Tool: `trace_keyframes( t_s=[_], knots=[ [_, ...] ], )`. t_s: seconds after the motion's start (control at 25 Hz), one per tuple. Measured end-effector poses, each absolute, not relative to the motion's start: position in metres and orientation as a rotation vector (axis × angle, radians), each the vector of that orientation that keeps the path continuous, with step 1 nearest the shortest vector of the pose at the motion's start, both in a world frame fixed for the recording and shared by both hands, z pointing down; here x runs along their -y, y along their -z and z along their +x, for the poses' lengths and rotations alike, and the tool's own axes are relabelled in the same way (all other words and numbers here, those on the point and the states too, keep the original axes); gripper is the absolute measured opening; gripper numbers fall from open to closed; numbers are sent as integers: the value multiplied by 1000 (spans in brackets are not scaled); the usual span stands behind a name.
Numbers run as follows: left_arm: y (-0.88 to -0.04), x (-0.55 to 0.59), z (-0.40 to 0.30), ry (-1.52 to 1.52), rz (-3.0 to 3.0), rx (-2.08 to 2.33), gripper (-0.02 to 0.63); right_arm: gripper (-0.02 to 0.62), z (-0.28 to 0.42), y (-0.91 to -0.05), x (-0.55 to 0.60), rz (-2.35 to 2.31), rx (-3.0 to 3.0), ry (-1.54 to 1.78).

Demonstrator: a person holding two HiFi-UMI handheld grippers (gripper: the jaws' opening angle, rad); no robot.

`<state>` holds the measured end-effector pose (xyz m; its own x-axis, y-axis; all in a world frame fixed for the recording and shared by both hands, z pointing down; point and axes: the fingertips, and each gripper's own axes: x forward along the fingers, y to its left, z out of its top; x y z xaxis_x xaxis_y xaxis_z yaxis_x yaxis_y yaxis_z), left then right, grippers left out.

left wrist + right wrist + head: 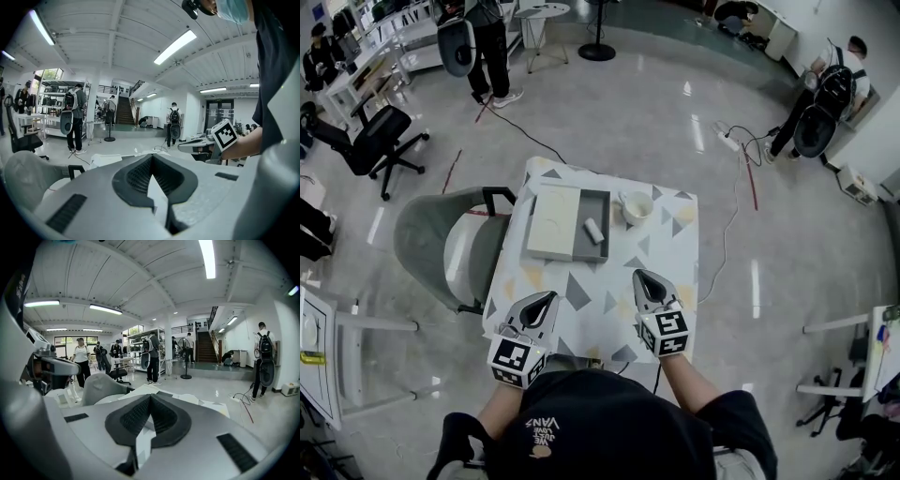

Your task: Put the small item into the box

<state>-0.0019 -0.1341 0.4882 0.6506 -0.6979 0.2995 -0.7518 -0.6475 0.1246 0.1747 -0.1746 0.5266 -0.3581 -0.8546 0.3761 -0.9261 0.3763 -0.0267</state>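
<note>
Head view: small item [592, 231] in box [592, 252], long axis near-far; left gripper [549, 296], right gripper [640, 276] pressed together.

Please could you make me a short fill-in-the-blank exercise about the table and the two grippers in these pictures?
1. The small white item lies inside the grey ____.
2. In the head view, the white cup stands ____ of the box.
3. The left gripper and the right gripper both have their jaws ____, holding nothing.
Missing words: box; right; shut.

Square table with white triangle-patterned cloth [581, 300]: shallow grey box [598, 201] at 11 o'clock, round white cup [637, 207] at 1 o'clock.
</note>
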Motion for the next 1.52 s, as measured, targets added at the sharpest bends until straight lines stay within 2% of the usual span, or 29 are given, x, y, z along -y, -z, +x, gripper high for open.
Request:
trace_keyframes(
  t_s=[0.52,1.52],
  knots=[
    [-485,95,39,-328,2649,1165,5,1,221,-488,95,1657,2405,-366],
    [-490,59,43,-310,2612,1220,5,0,215,-492,50,1591,2428,-365]
  ],
)
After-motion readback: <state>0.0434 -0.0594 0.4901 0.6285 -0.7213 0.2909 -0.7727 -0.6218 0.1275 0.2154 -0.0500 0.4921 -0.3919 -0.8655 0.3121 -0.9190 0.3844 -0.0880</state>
